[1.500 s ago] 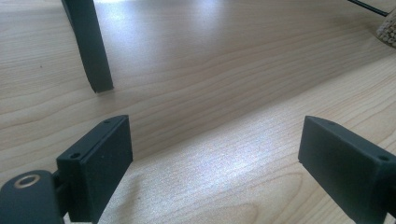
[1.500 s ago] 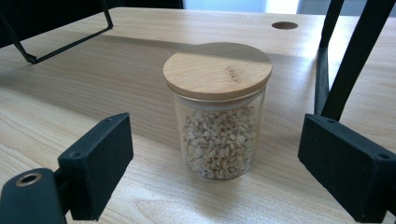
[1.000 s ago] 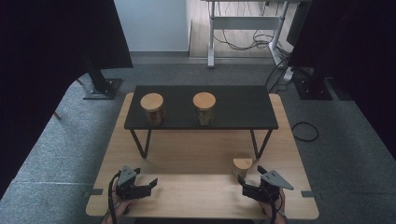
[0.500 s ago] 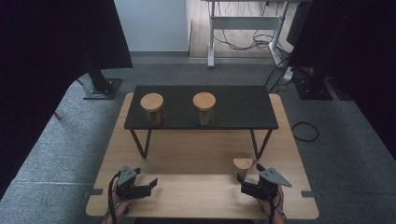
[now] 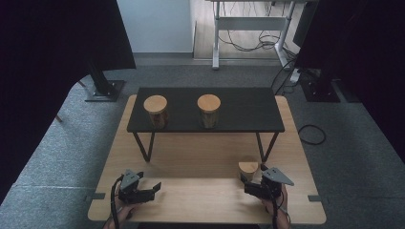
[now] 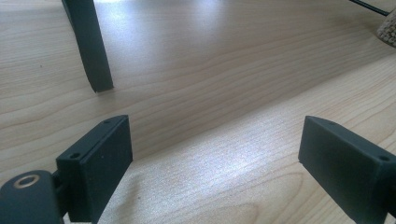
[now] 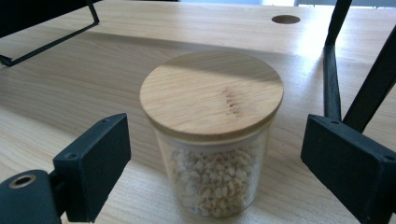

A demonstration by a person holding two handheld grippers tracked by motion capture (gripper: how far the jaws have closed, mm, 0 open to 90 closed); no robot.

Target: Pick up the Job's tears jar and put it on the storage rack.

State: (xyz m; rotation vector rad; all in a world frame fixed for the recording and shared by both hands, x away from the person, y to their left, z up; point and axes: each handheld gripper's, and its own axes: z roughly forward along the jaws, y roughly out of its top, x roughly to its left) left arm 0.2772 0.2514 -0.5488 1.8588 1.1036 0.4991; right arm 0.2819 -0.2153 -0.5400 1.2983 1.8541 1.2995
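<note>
Dim overhead view, sharp close-ups

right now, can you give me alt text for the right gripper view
A glass jar of pale, nut-like pieces, capped with a round wooden lid, stands on a light wooden table between the open black jaws of the right claw. Neither jaw touches it. Black metal legs rise behind it.

three jars (image 5: 248, 169), two claws (image 5: 155, 189), one shelf (image 5: 239, 107)
</note>
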